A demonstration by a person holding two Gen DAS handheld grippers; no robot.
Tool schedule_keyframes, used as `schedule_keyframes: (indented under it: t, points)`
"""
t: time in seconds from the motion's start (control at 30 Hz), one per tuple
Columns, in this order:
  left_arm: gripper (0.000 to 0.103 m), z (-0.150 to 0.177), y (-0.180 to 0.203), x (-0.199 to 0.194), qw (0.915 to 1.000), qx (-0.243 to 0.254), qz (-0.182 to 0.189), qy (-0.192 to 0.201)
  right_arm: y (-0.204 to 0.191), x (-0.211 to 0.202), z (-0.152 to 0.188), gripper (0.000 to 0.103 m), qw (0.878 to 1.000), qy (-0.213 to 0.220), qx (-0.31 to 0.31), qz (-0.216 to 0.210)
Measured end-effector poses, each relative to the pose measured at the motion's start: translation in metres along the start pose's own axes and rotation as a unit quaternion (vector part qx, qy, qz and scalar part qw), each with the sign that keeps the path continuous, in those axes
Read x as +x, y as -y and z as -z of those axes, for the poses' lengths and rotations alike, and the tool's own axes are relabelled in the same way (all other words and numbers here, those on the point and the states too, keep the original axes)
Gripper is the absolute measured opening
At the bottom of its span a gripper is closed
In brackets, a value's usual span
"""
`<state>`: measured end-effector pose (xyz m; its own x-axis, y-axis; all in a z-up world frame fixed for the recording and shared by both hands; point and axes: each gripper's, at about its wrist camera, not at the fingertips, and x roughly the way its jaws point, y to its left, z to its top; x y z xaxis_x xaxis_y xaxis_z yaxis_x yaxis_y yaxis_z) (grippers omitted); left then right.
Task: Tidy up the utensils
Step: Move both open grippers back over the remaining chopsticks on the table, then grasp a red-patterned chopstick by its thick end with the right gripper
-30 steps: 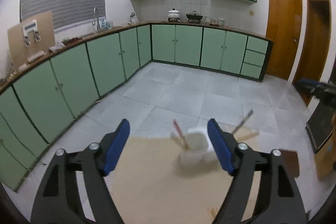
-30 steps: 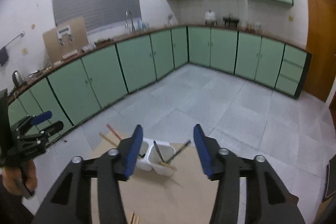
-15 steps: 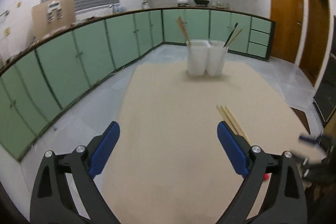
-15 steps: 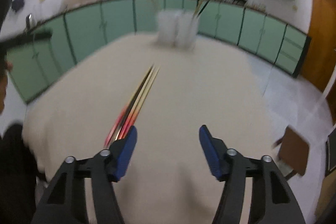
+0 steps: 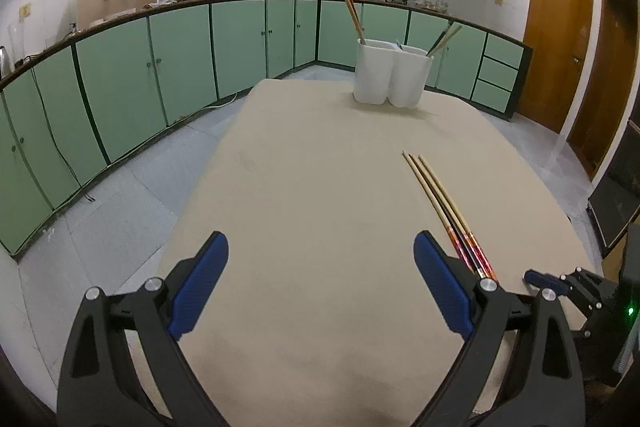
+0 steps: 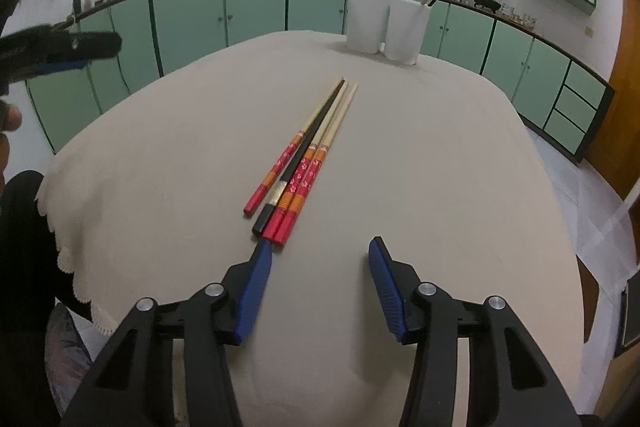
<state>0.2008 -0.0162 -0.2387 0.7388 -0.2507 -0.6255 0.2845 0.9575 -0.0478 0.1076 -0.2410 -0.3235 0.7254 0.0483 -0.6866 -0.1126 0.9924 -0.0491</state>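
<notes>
Four chopsticks (image 6: 308,151), two white holders (image 6: 386,27)

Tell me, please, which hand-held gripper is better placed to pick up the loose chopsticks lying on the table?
Probably the right hand-held gripper: the chopsticks end just ahead of its open jaws. The left hand-held gripper faces bare tablecloth, with them off to its right.

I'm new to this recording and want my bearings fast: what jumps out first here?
A bundle of chopsticks lies on the beige tablecloth, just ahead of the right gripper, whose open jaws have just been closing with nothing between them. At the table's far edge stands a white two-cup holder with more chopsticks sticking out.
</notes>
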Motion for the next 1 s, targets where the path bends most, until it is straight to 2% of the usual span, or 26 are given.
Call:
schedule_keyframes:
  t: [0.3, 0.5, 0.57, 0.63, 0.83, 1.0]
  points:
    - [0.091, 0.024, 0.015, 0.016, 0.9991, 0.012, 0.022, -0.033, 0.020, 0.004, 0.001, 0.045, 0.999, 0.003, 0.034, 0.015]
    - [0.091, 0.043, 0.030, 0.026, 0.9970, 0.035, 0.046, -0.052, 0.023, 0.010, -0.005, 0.039, 1.000, 0.005, 0.022, -0.001]
    - [0.091, 0.046, 0.036, 0.029, 0.9960, 0.041, 0.055, -0.057, 0.025, 0.013, -0.007, 0.030, 1.000, 0.005, 0.023, -0.007]
    - [0.091, 0.050, 0.046, 0.033, 0.9946, 0.058, 0.060, -0.062, 0.028, 0.014, -0.009, 0.006, 1.000, 0.005, 0.025, -0.003]
    - [0.091, 0.059, 0.076, 0.048, 0.9910, 0.082, 0.077, -0.073, 0.068, 0.010, 0.001, 0.006, 0.995, 0.004, 0.089, 0.038]
    - [0.091, 0.066, 0.104, 0.062, 0.9881, 0.108, 0.072, -0.083, 0.073, 0.005, 0.007, 0.006, 0.994, 0.005, 0.102, 0.041]
